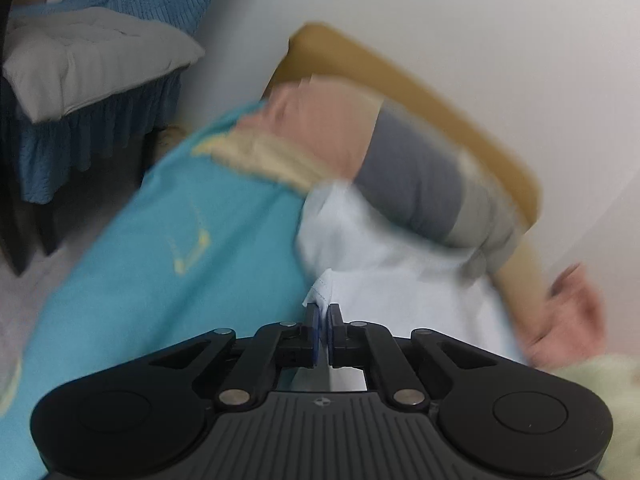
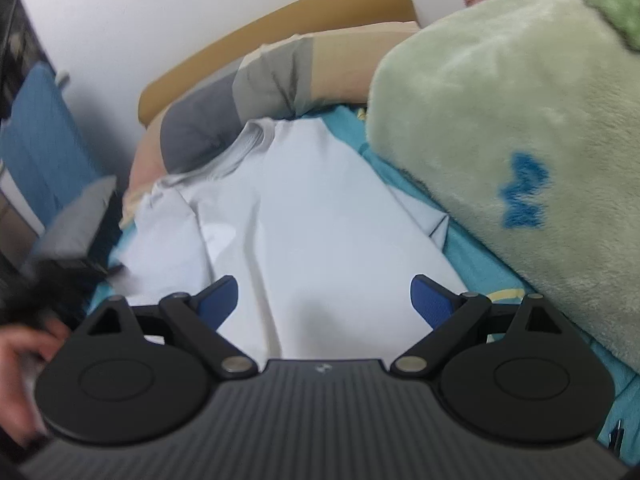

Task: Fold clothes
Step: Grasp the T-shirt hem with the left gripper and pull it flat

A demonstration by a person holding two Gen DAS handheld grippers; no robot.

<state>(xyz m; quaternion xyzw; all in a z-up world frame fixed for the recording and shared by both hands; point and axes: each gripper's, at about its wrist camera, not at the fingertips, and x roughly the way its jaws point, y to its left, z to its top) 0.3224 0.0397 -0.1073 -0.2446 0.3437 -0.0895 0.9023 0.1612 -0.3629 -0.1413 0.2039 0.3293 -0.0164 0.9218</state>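
A pale white shirt (image 2: pixel 312 220) lies spread on a turquoise bedsheet (image 1: pixel 152 240), its collar toward the striped pillow. In the left wrist view my left gripper (image 1: pixel 323 316) is shut on a stitched edge of the white shirt (image 1: pixel 384 280), which rises between the blue pads. My right gripper (image 2: pixel 324 298) hovers open low over the shirt's near part, its blue fingertips (image 2: pixel 220 300) wide apart with only cloth beneath them. The left wrist view is blurred by motion.
A pillow (image 2: pixel 240 92) banded in pink, grey and tan lies against the mustard headboard (image 2: pixel 280 12). A fluffy green blanket (image 2: pixel 520 140) is heaped on the right. A person's hand (image 1: pixel 568 312) shows at the right, another hand (image 2: pixel 20 356) at the lower left. A blue-skirted seat with a grey cushion (image 1: pixel 88 60) stands beside the bed.
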